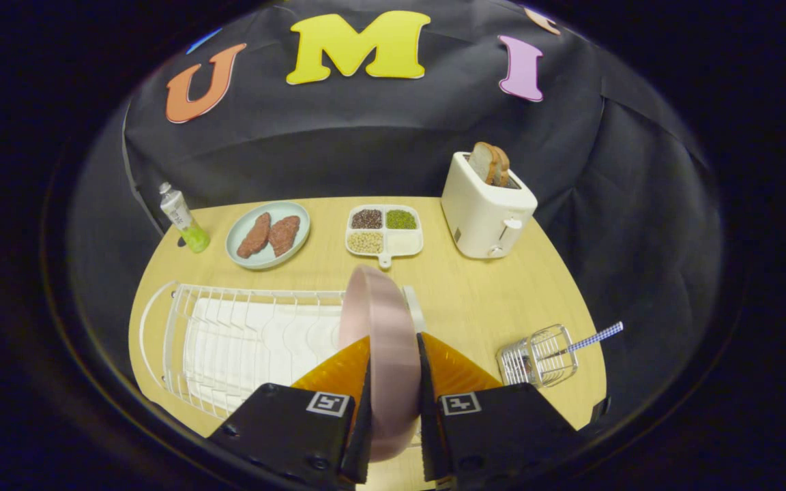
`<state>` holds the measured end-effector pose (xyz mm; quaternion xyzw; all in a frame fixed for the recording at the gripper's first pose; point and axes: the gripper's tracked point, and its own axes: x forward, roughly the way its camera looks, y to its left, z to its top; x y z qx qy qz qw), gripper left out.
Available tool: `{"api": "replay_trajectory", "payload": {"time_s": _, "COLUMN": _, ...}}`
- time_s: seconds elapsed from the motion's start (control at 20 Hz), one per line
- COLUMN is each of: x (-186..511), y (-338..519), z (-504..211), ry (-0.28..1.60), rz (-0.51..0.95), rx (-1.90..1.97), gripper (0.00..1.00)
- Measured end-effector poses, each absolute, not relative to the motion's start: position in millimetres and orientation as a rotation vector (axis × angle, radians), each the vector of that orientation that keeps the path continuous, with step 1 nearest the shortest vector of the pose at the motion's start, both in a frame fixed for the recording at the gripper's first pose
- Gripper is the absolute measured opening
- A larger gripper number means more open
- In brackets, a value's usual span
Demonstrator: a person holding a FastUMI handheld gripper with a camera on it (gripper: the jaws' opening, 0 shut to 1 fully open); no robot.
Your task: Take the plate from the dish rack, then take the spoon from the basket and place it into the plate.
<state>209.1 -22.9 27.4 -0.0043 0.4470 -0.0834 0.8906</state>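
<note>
gripper (pixel 394 354) at 6 o'clock, both fingers pressed on the pink plate (pixel 381 341), one on each face. plate stands on edge between the fingers, rim pointing away toward 12 o'clock, its top above the right end of the white dish rack (pixel 229 341). cannot tell whether the plate's lower edge touches the rack or the table.

dish rack lies at 9 o'clock of the fingers, white wire with a white tray under it, no other dish visible in its slots. wooden table (pixel 475 300) carries everything.

wire basket (pixel 538 355) at 3 o'clock of the fingers, near the table's right edge, well apart from the rack. spoon (pixel 587 341) sits in it, checked handle sticking out toward 2 o'clock, past the basket rim.

beyond the plate at 12 o'clock: divided white tray (pixel 385 231) with four compartments of grains and beans. at 11 o'clock, pale green dish (pixel 267 234) with two reddish-brown pieces on it. further at 10 o'clock, small bottle (pixel 183 218) with green liquid, tilted, at the table's far left edge. at 1 o'clock, white toaster (pixel 487 206) with bread slices (pixel 490 164) standing up out of its slot.
</note>
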Motion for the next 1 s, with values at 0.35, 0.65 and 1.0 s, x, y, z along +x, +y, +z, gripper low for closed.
{"api": "replay_trajectory", "payload": {"time_s": 0.35, "x": 210, "y": -30, "z": 53, "ry": 0.864, "rz": -0.213, "rx": -0.074, "gripper": 0.33}}
{"api": "replay_trajectory", "payload": {"time_s": 0.65, "x": 171, "y": -3, "z": 71, "ry": 0.833, "rz": -0.063, "rx": 0.035, "gripper": 0.29}}
{"api": "replay_trajectory", "payload": {"time_s": 1.0, "x": 73, "y": 18, "z": 24, "ry": 0.88, "rz": 0.155, "rx": 0.233, "gripper": 0.29}}
